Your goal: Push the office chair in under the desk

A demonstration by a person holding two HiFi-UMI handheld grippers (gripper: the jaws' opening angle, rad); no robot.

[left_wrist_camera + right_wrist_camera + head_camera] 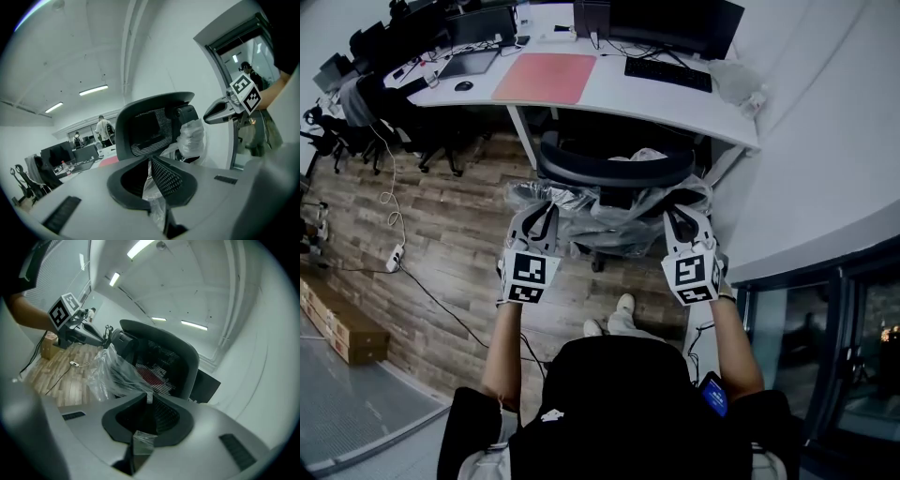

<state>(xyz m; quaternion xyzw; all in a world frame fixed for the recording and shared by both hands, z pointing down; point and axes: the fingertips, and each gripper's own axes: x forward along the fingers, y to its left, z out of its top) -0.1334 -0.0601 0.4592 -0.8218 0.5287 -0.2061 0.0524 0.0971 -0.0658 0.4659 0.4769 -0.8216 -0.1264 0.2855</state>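
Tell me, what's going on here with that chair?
A person holds a two-jaw gripper in each hand. The left gripper and the right gripper are both shut on the clear plastic wrap that hangs around the office chair. The chair stands right at the front edge of the white desk, so it looks nearly pushed in.

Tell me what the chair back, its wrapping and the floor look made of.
Chair back: black mesh in a smooth dark frame, likely plastic; the weave shows as fine lines with light through it.
Wrapping: thin clear plastic film, glossy; it crinkles and shines.
Floor: wood-grain planks, matt; real wood or laminate, cannot tell.
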